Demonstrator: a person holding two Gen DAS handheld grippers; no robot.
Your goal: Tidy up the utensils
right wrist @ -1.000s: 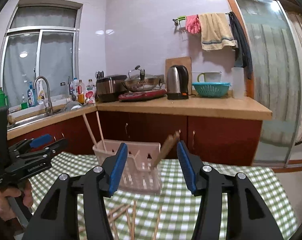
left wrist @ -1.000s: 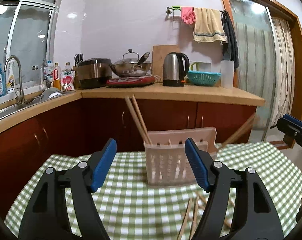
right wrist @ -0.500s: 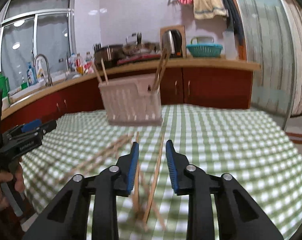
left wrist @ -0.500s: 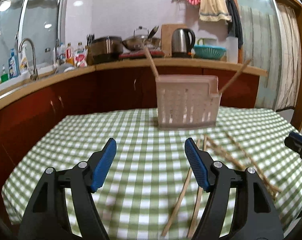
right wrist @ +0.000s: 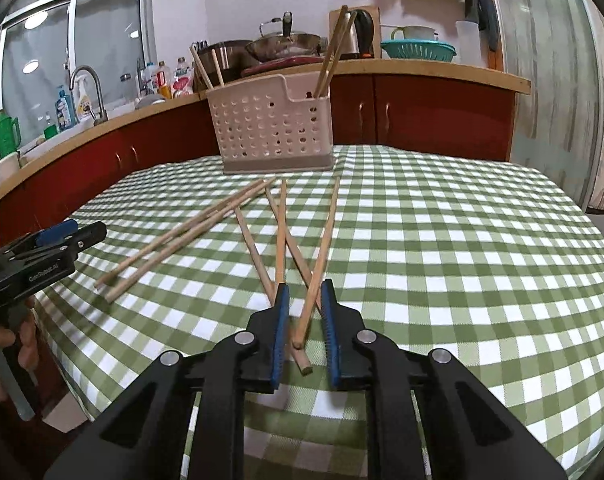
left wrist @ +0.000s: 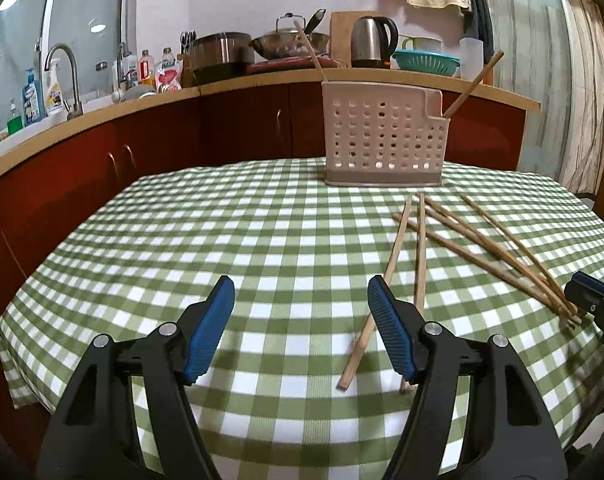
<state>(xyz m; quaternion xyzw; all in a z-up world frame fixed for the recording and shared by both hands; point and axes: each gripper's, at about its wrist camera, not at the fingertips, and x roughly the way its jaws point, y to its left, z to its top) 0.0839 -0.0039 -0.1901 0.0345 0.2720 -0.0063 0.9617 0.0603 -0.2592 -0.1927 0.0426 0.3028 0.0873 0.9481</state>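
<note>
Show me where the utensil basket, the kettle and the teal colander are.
utensil basket [left wrist: 382, 136]: left wrist view, perforated front wall.
kettle [left wrist: 366, 46]: left wrist view, steel body.
teal colander [left wrist: 426, 62]: left wrist view, slotted side.

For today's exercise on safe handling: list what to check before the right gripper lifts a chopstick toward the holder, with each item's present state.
1. Chopstick lies between the right gripper jaws: ok.
2. Jaws pressing on it: not ok, closing, gap remains.
3. Only one stick in the jaws: cannot tell, others cross there.
4. Holder upright on the table: ok.
5. Left gripper open, holding nothing: ok.
</note>
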